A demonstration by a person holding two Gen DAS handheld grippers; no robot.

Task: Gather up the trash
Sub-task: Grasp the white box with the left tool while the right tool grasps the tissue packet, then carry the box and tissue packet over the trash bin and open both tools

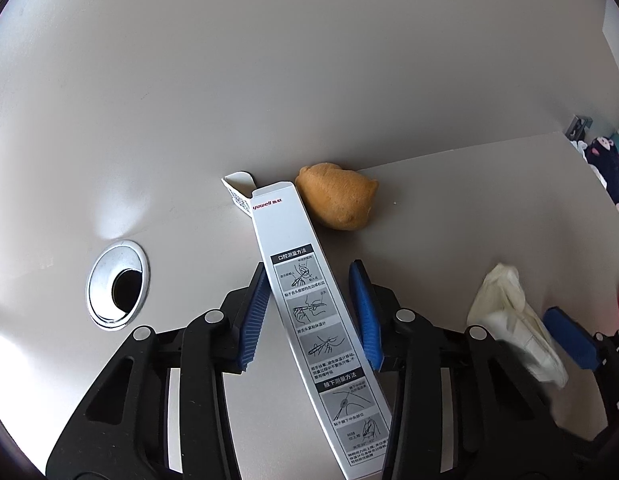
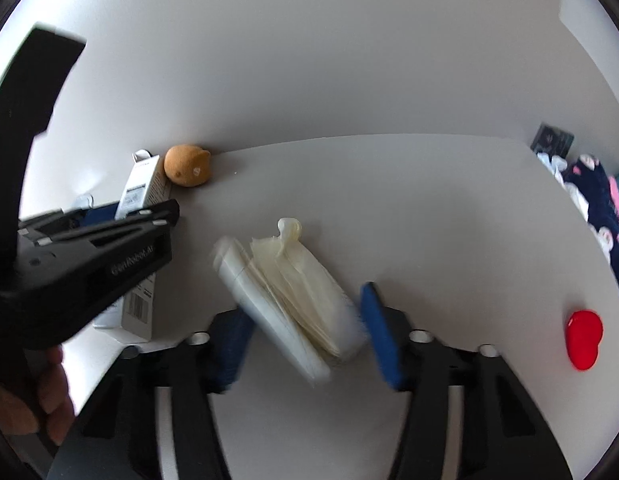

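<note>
**Carton and packet framed by parted jaws on a white desk**

Blue-padded fingers (image 1: 255, 316) of the left gripper (image 1: 313, 316) are seen on either side of a long white carton (image 1: 305, 292), which lies flat on the desk (image 1: 449, 208). The jaws are set wide; the left pad seems to touch the carton's edge, while a gap is left at the right pad. The carton's open flap is pointed toward the wall, just beside an orange plush toy (image 1: 337, 196). A round metal cable grommet (image 1: 117, 284) is set into the desk to the left.

From the right wrist view, a blurred white packet of folded plastic sheets (image 2: 289, 300) is seen between the pads of the right gripper (image 2: 309, 332). These jaws are also held wide, with space visible on both sides of the packet. The left gripper's black body is seen at the left over the carton (image 2: 139, 188), with the plush toy (image 2: 187, 165) behind. A red heart-shaped object (image 2: 584, 338) rests well apart at the right, and dark patterned fabric (image 2: 597, 200) is seen at the desk's far edge.
</note>
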